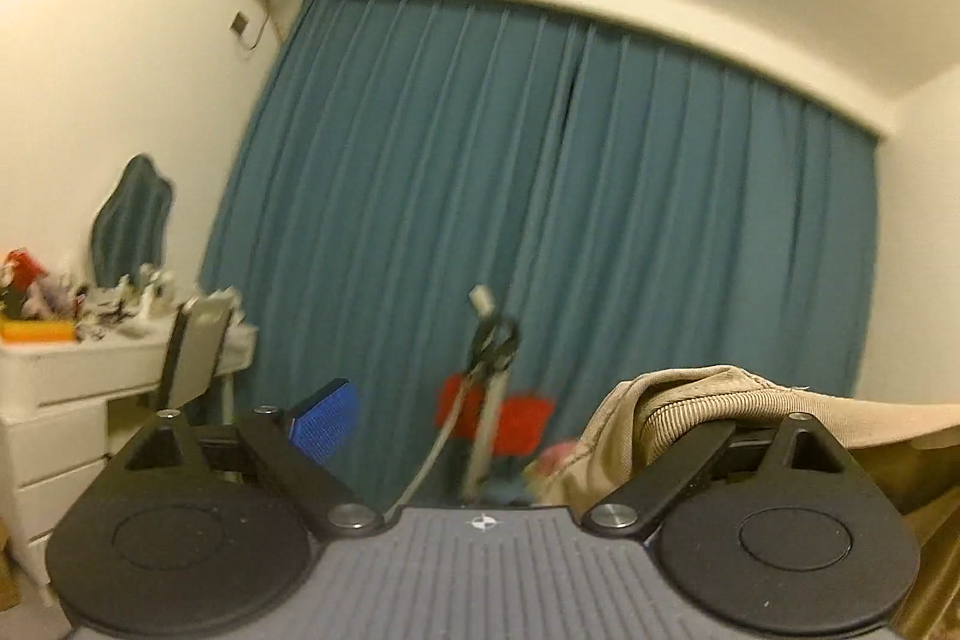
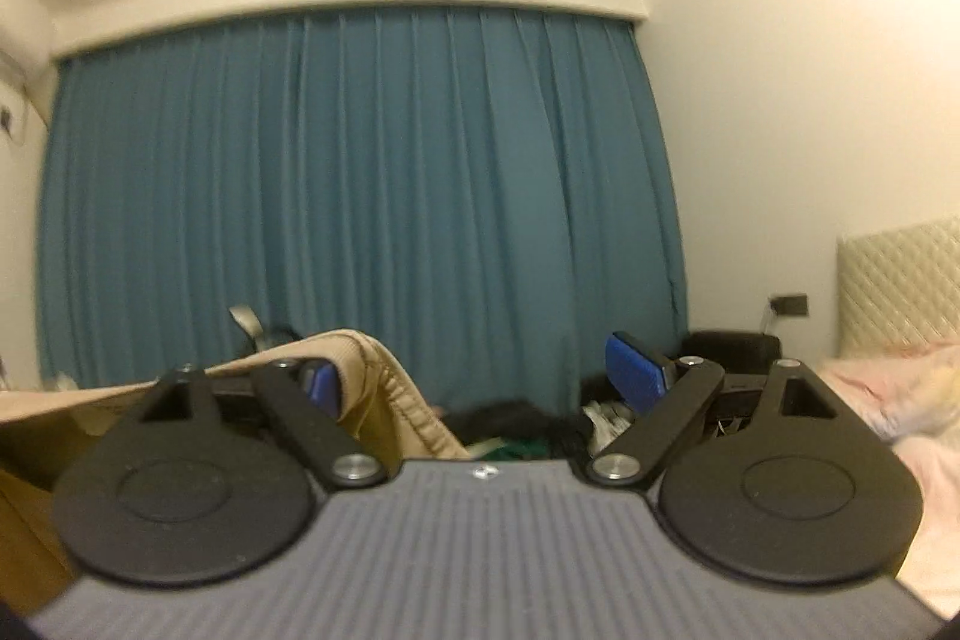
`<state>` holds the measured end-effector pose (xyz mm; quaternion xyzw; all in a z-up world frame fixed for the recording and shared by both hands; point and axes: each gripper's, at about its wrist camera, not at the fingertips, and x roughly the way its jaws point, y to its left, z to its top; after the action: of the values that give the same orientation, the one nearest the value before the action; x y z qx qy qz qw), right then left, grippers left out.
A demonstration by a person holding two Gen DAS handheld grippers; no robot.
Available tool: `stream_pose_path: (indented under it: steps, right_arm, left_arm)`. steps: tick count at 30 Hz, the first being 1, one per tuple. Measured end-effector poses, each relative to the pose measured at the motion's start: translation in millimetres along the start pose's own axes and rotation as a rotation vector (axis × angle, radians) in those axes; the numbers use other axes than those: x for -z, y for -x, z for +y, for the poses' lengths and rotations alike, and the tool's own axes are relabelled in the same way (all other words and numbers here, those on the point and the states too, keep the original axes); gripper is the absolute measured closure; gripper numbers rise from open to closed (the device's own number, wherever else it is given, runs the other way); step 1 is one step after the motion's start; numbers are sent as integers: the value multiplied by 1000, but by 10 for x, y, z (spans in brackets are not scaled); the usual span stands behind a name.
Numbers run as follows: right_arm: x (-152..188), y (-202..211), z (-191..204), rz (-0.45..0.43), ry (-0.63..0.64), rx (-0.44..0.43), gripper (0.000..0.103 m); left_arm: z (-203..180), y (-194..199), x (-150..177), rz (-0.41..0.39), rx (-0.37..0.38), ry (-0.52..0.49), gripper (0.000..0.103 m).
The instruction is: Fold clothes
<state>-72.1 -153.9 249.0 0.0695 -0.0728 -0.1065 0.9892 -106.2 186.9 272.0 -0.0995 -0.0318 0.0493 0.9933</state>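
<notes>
Teal curtain (image 1: pixel 540 196) fills the back wall. Left gripper (image 1: pixel 510 418) spread wide, tan garment (image 1: pixel 690 400) draped over one finger. Right gripper (image 2: pixel 480 382) wide too, cloth hooked on its left finger.

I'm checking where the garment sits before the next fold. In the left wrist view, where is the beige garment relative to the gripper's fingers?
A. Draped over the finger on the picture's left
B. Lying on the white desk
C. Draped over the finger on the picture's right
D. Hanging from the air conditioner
C: the beige garment covers the finger on the picture's right, while the blue-padded finger on the left stands bare.
</notes>
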Motion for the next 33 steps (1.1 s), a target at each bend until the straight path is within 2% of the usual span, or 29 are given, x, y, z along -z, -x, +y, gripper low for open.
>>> stream_pose_path:
  steps: [5,8,10,14,18,23,25,30,33]
  right_arm:
    - [-907,342,-18,-110,2,-14,14]
    - [-1242,429,-62,-134,9,-13,14]
    - [-1378,429,-88,-136,23,-6,14]
    - [-1290,208,-142,-93,71,23,14]
    - [-984,-261,-225,9,89,39,14]
    - [-467,-1186,-205,121,100,54,14]
    - [-265,-1586,-163,159,106,58,15]
    - [294,-2707,111,169,126,93,15]
    - [859,-3479,276,218,141,129,15]
  left_arm:
    - [-139,410,-870,-94,65,-22,6]
    - [-212,542,-1221,-116,92,-38,4]
    - [-260,528,-1333,-103,109,-44,4]
    - [-345,310,-1333,-31,146,-43,2]
    - [-374,-248,-1036,81,173,-30,1]
    - [-403,-1335,-540,175,153,-43,1]
    - [-447,-1798,-386,190,131,-35,1]
    - [-633,-3039,98,175,63,-40,1]
    - [-668,-3900,626,206,15,-46,0]
